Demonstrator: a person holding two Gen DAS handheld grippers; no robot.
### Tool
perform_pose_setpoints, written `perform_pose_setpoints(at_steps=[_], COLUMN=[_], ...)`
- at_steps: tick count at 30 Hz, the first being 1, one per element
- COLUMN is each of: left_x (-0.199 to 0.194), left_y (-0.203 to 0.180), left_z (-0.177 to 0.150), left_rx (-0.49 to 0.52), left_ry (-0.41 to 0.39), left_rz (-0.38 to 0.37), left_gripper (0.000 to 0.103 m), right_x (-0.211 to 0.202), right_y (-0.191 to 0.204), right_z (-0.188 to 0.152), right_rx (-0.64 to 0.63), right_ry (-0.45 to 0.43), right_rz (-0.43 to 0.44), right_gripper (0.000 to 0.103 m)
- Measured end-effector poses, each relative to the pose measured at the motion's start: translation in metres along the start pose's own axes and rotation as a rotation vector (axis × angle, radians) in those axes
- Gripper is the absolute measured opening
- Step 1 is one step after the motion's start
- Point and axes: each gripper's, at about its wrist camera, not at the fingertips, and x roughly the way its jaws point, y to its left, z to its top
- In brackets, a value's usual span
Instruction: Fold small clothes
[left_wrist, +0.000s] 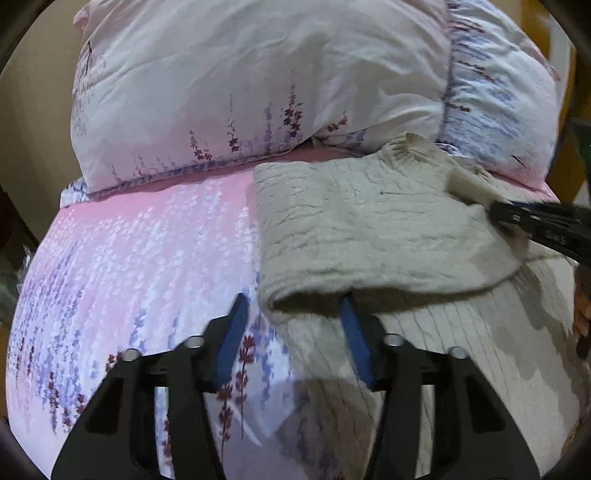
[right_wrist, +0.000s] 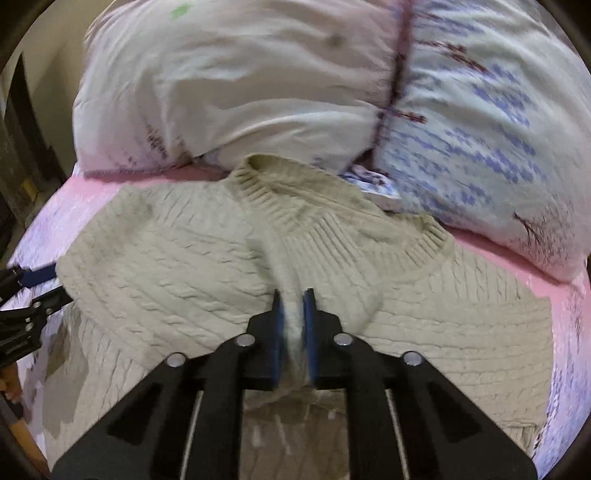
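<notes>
A cream cable-knit sweater (right_wrist: 177, 251) lies on the pink floral bed sheet (left_wrist: 129, 258), its ribbed collar (right_wrist: 280, 206) toward the pillows and its left part folded over the body (left_wrist: 369, 229). My right gripper (right_wrist: 293, 314) is shut on a pinched ridge of knit below the collar; the left wrist view shows it at the right edge (left_wrist: 517, 218) with cloth in its jaws. My left gripper (left_wrist: 295, 328) stands open at the near left corner of the fold. Its right pad (left_wrist: 354, 339) sits against the folded edge, and its left pad (left_wrist: 234, 332) is over bare sheet.
Two bulky floral pillows (left_wrist: 240, 92) (right_wrist: 480, 129) are piled along the far side of the bed, just behind the collar. A person's hand (left_wrist: 581, 310) shows at the right edge. A wooden frame (left_wrist: 532, 22) is at the top right. Bare sheet lies to the sweater's left.
</notes>
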Motion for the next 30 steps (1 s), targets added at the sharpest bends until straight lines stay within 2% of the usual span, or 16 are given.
perform_pose_setpoints(at_steps=[2,5,7,9,12,13,15,18,21,23,25,27,30], left_x=[0.006,0.013,0.016,0.019,0.019,0.019,0.019,0.019,0.020,0.020,0.021,0.021,0.021], left_y=[0.006,0.012,0.014,0.013,0.007,0.007,0.008,0.010,0.008,0.008,0.009,0.010,0.012], left_z=[0.004,0.006,0.005,0.003,0.002,0.002,0.002,0.002,0.003,0.003,0.004,0.005,0.004], left_rx=[-0.047,-0.087,-0.097,-0.098,-0.066,-0.067,-0.076,-0.082,-0.076,-0.079,-0.082,-0.090,-0.101], left_ry=[0.007,0.010,0.019,0.029,0.018,0.020,0.025,0.029,0.030,0.031,0.032,0.035,0.034], left_rz=[-0.010,0.012,0.011,-0.009,0.015,0.013,0.005,0.000,0.008,0.009,0.008,0.006,0.004], left_gripper=[0.036,0.031,0.031,0.031,0.031,0.031,0.031,0.031,0.031,0.031,0.031,0.031,0.032], right_x=[-0.015,-0.057,-0.075,-0.071,-0.036,-0.025,-0.023,-0.032,-0.034,-0.028,-0.018,-0.012,-0.041], right_y=[-0.018,-0.053,-0.076,-0.097,-0.121,-0.131,-0.146,-0.159,-0.165,-0.174,-0.180,-0.178,-0.172], right_z=[0.002,-0.002,-0.013,-0.030,-0.061,-0.072,-0.083,-0.082,-0.077,-0.076,-0.072,-0.066,-0.059], right_rx=[0.064,0.200,0.285,0.362,0.451,0.501,0.587,0.649,0.652,0.681,0.689,0.666,0.612], right_ry=[-0.066,-0.241,-0.307,-0.257,-0.069,-0.018,-0.025,-0.048,-0.052,-0.044,-0.019,-0.008,-0.132], right_rz=[-0.005,0.040,0.030,0.046,0.101,0.141,0.231,0.261,0.252,0.269,0.267,0.252,0.218], right_gripper=[0.007,0.007,0.007,0.007,0.008,0.011,0.015,0.040,0.040,0.035,0.007,0.007,0.007])
